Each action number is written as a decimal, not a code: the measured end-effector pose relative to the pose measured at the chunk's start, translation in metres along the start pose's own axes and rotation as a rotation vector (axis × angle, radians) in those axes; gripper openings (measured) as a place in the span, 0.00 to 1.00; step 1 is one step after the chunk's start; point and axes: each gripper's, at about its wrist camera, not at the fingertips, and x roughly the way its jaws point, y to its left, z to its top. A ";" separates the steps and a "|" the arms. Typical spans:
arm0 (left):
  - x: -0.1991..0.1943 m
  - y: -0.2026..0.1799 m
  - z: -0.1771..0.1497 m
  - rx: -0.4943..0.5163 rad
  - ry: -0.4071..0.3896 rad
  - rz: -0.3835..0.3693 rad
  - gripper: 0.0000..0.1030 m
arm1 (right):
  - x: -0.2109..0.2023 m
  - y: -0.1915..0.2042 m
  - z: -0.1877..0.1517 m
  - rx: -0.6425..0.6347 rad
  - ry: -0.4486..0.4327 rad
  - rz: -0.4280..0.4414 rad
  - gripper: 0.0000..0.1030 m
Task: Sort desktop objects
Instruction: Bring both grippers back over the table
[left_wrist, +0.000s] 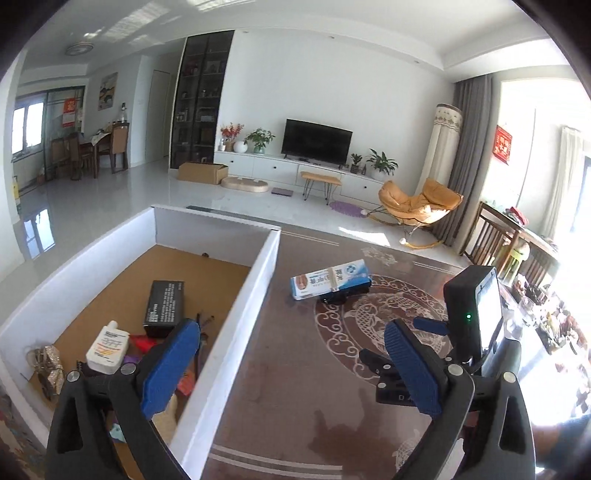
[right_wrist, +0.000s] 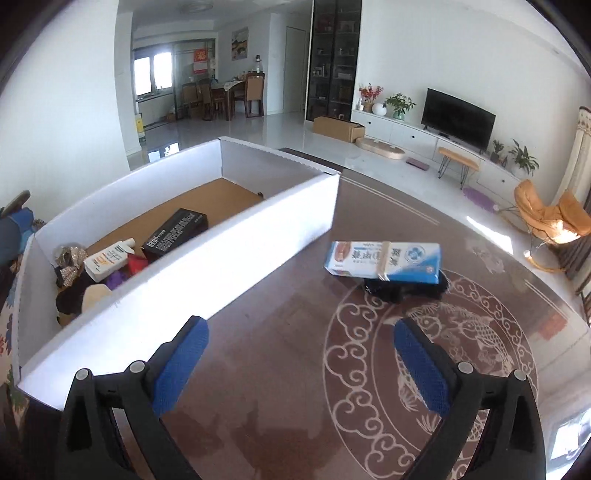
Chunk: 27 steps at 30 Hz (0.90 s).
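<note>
A blue-and-white carton (left_wrist: 330, 278) (right_wrist: 384, 258) bound by a rubber band lies on a dark object (right_wrist: 402, 288) on the patterned brown table (left_wrist: 295, 369) (right_wrist: 277, 350). My left gripper (left_wrist: 290, 328) is open and empty, short of the carton, with its left finger over the white box's right wall (left_wrist: 258, 295). My right gripper (right_wrist: 301, 326) is open and empty too, above the table, nearer than the carton. The white box (right_wrist: 240, 251) holds a black box (left_wrist: 164, 302) (right_wrist: 177, 230), a white bottle (left_wrist: 109, 345) (right_wrist: 109, 260) and other small items.
The black housing of the right-hand gripper (left_wrist: 469, 306) shows at the right of the left wrist view. A glittery item (left_wrist: 46, 363) (right_wrist: 68, 264) lies in the box's near corner. Beyond the table are a white floor, a TV unit and an orange chair (left_wrist: 417, 203).
</note>
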 end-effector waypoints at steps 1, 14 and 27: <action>0.006 -0.020 -0.007 0.036 0.013 -0.031 1.00 | -0.001 -0.018 -0.019 0.021 0.023 -0.033 0.98; 0.113 -0.096 -0.099 0.194 0.307 -0.019 1.00 | -0.023 -0.138 -0.147 0.317 0.124 -0.172 0.98; 0.135 -0.057 -0.107 0.015 0.338 0.004 1.00 | -0.016 -0.136 -0.150 0.303 0.155 -0.185 1.00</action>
